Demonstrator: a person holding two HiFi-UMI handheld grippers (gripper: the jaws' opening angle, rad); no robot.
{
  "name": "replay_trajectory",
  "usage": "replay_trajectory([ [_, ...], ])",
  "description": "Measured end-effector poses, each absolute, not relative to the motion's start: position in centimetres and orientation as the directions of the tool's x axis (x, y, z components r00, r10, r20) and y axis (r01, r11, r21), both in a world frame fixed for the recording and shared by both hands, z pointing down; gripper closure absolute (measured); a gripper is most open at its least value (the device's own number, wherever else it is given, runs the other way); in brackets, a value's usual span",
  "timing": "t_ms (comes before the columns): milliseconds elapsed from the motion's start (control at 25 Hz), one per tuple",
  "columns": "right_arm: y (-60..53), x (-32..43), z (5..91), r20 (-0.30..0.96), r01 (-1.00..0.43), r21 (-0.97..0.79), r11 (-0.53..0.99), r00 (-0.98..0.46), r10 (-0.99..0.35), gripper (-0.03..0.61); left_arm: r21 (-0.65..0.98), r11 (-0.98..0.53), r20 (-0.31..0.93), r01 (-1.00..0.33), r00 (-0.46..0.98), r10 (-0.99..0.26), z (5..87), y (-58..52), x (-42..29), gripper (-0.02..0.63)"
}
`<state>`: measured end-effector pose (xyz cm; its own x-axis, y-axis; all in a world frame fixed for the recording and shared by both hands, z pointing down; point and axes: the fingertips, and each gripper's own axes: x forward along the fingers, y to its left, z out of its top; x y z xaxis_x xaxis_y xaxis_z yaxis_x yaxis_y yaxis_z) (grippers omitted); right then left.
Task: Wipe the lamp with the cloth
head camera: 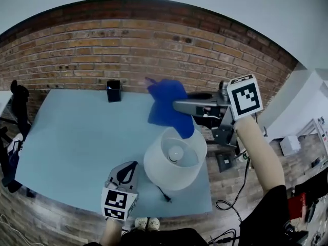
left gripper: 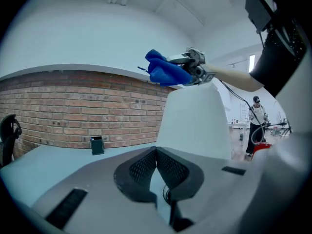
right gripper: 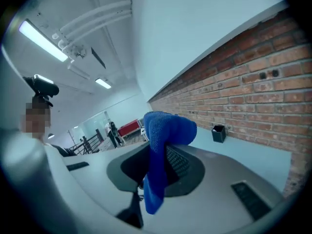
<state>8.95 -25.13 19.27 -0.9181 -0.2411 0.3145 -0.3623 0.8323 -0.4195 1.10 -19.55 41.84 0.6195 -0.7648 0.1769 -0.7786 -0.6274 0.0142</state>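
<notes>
Grey and nearest the person, the left gripper [head camera: 132,166] sits low over the front edge of the table [head camera: 77,142], its jaws brought together tip to tip with nothing between them. In its own view the tips point at the lamp [head camera: 165,174], which stands just beyond them and a little to the right; from above, the tips lie just beside the near left of the white shade, and I cannot tell whether they touch it. The lamp stands upright near the table's front right corner, its bulb [head camera: 176,153] showing through the open top of the shade, and a dark cord [head camera: 164,193] runs from under it toward the table edge. Beyond the shade the right gripper [head camera: 179,106] is held level in the air, reaching in from the right, with its jaws clamped on the blue cloth [head camera: 166,106]. The cloth bunches above the jaws and hangs below them, its lower end reaching the far rim of the shade; whether it touches the rim is not clear. Farther back, well apart from the lamp, a small black box [head camera: 114,91] stands at the table's far edge, against the brick wall [head camera: 154,45].
</notes>
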Motion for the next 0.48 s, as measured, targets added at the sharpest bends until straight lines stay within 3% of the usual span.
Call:
replay_trajectory([
  [240,-21.0,7.5,20.2,0.260,-0.448,-0.440,0.778,-0.893,-0.368,0.512,-0.001,-0.657,0.175,-0.754,0.646,-0.743,41.5,-20.2,0.4,0.605],
  [480,-20.0,6.3,20.7,0.280,-0.627,-0.279,0.727,-0.777,-0.563,0.512,-0.042,-0.755,0.143,-0.654,0.744,-0.653,39.4,-21.7,0.0,0.605],
])
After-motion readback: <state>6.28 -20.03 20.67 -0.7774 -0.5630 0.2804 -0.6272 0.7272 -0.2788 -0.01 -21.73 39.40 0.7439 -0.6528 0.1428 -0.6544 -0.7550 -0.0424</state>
